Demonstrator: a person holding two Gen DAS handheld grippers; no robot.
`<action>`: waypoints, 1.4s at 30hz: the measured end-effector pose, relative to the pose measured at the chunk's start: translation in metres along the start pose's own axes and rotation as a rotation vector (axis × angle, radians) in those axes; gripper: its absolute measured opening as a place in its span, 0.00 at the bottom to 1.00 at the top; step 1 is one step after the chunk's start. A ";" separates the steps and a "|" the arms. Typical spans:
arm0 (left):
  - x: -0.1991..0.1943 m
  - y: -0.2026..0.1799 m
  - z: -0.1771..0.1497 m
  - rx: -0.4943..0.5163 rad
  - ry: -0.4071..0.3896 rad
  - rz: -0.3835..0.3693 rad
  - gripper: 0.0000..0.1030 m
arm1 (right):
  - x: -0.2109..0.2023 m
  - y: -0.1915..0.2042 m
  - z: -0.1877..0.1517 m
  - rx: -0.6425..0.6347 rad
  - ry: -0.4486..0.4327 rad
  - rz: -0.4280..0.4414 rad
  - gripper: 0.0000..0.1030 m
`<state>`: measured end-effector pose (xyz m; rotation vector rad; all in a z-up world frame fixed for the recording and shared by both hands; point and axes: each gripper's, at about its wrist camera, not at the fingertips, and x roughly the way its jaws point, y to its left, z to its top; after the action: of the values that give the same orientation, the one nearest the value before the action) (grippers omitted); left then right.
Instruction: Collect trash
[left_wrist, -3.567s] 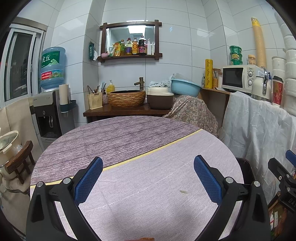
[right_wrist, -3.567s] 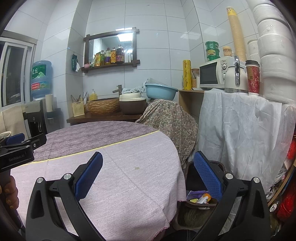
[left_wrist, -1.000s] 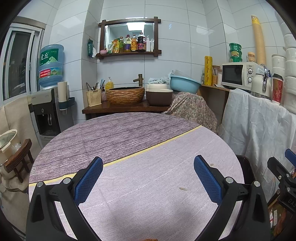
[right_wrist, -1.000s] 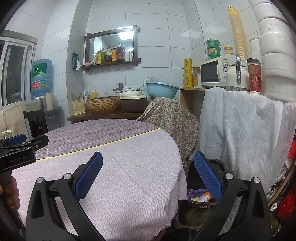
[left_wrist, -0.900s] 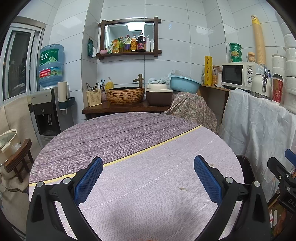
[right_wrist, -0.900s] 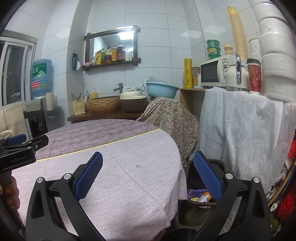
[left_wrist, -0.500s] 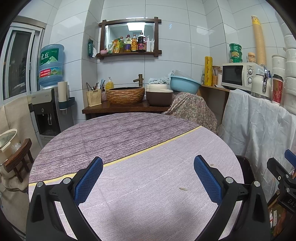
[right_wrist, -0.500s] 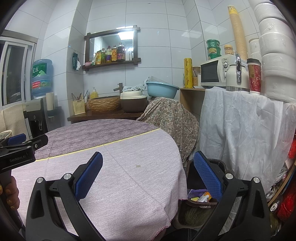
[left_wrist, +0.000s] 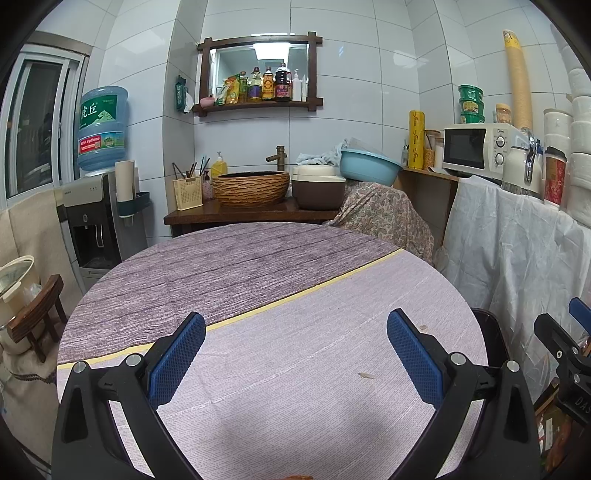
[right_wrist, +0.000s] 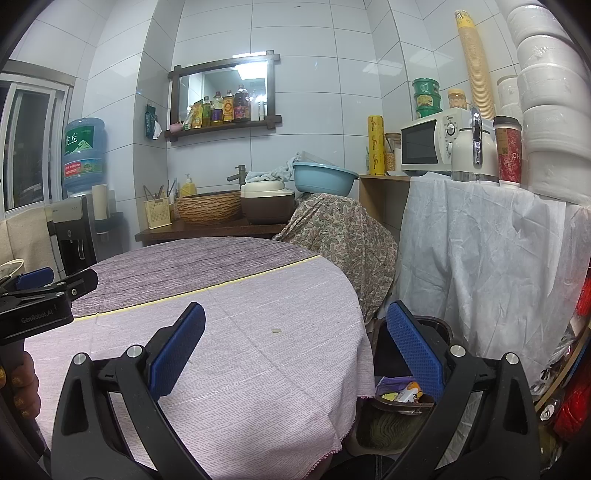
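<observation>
We hold the left gripper low over the near part of the round table, its blue pads spread wide with nothing between them. We see a small brown scrap on the pale tablecloth, lying between the two fingers in the view but closer to the right-hand one, just ahead of its tip; whether it is a crumb or a bit of paper we cannot tell. A smaller speck lies farther right, near the table's edge. Our right gripper hangs over the table's right side, likewise fully open and empty. From its camera we see a pale crumb on the cloth between the fingers, a little ahead of the tips and nearer the left pad. Below the table's right edge, behind the right finger, stands a dark trash bin with wrappers lying in it. At the far left of that view we see the left gripper's body with a hand around its handle. A yellow seam crosses the cloth beyond both tools.
</observation>
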<state>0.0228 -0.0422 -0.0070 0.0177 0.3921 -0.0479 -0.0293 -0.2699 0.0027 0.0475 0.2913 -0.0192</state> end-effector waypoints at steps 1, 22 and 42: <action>0.000 0.000 0.000 0.000 0.000 0.001 0.95 | 0.000 0.000 0.000 0.000 -0.001 -0.001 0.94; 0.000 0.000 0.001 0.000 0.001 0.000 0.95 | 0.000 0.000 0.000 0.000 0.000 0.000 0.94; -0.001 0.002 -0.003 -0.004 0.000 0.001 0.95 | 0.001 0.000 -0.002 0.001 0.005 0.001 0.94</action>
<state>0.0213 -0.0400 -0.0094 0.0141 0.3926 -0.0463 -0.0285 -0.2697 0.0004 0.0489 0.2962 -0.0186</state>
